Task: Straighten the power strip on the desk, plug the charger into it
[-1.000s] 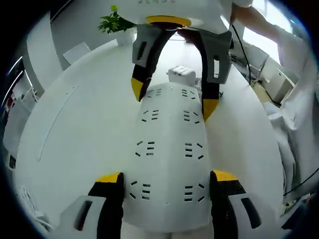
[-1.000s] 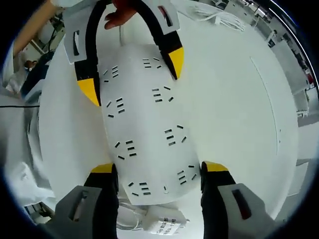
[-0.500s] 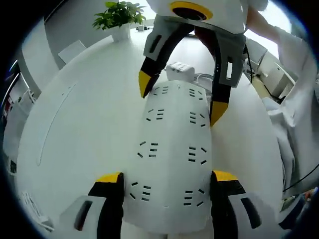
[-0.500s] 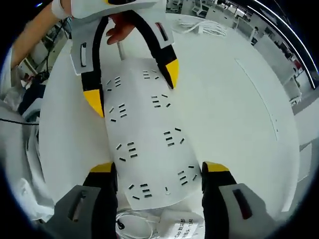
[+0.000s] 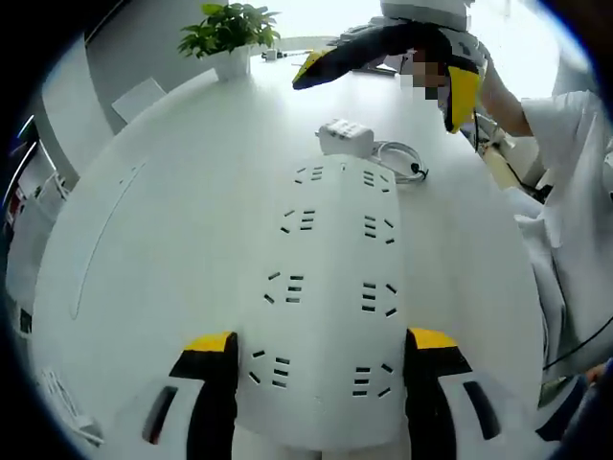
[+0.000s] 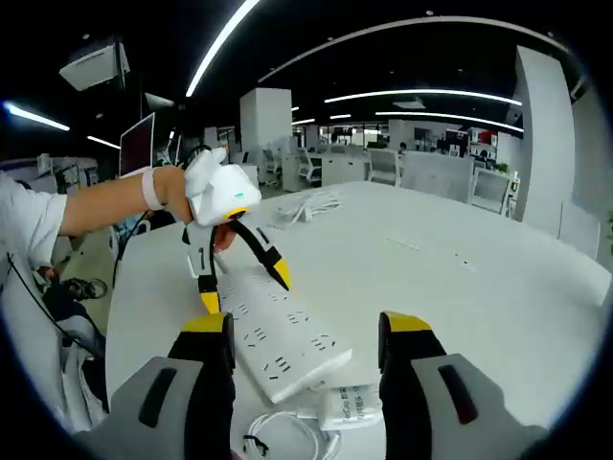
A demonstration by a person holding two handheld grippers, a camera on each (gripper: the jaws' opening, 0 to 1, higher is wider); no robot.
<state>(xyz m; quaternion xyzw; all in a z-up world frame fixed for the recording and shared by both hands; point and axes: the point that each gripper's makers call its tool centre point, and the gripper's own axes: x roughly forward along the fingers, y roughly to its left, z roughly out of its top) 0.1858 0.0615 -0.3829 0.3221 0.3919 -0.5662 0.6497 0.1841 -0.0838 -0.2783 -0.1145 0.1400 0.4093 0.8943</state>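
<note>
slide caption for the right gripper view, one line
Left tongs straddle the far end of the power strip on the white desk; the charger lies unplugged at its near end.

Right gripper lifting off the power strip

The right gripper (image 5: 383, 62) is rising from the far end of the power strip (image 5: 330, 287) toward the frame's top, jaws spread, uncovering the charger (image 5: 345, 139); its own view is tilting up to the office.
</note>
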